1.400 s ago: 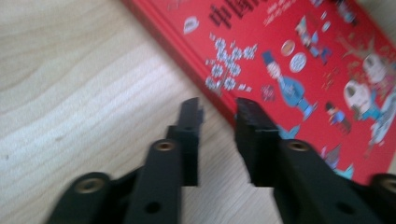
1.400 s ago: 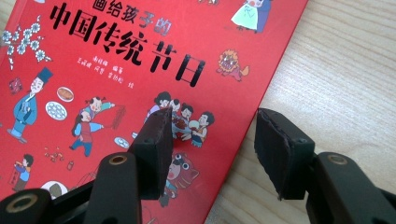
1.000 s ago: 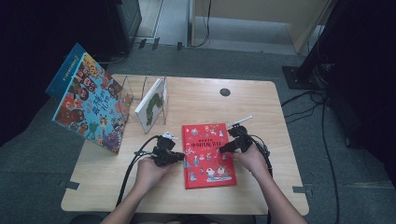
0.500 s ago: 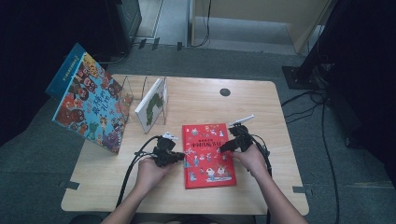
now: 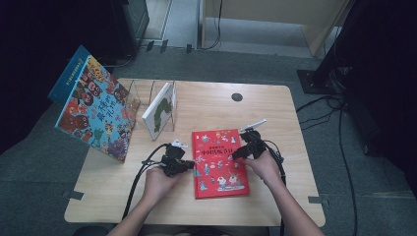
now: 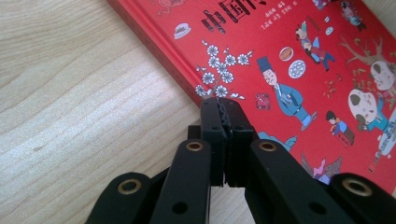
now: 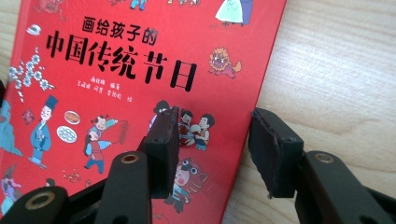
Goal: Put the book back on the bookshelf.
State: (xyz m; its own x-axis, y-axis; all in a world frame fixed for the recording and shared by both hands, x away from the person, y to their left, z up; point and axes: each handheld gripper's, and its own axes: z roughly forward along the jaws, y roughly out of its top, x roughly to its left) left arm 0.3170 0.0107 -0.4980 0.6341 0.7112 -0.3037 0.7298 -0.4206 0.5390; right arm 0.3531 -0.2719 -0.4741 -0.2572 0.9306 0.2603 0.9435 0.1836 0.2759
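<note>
High view has the red book lying flat near the desk's front edge, between the left gripper and right gripper. Left gripper view shows its jaws pressed together, empty, at the book's spine edge, while right gripper view shows jaws that have just been closing, half apart, straddling the book's other long edge without pressing it.

A pale wooden surface with rounded corners stands on grey carpet floor. Behind it, black cables trail past a dark stand base; the far corners lie in deep shadow.
</note>
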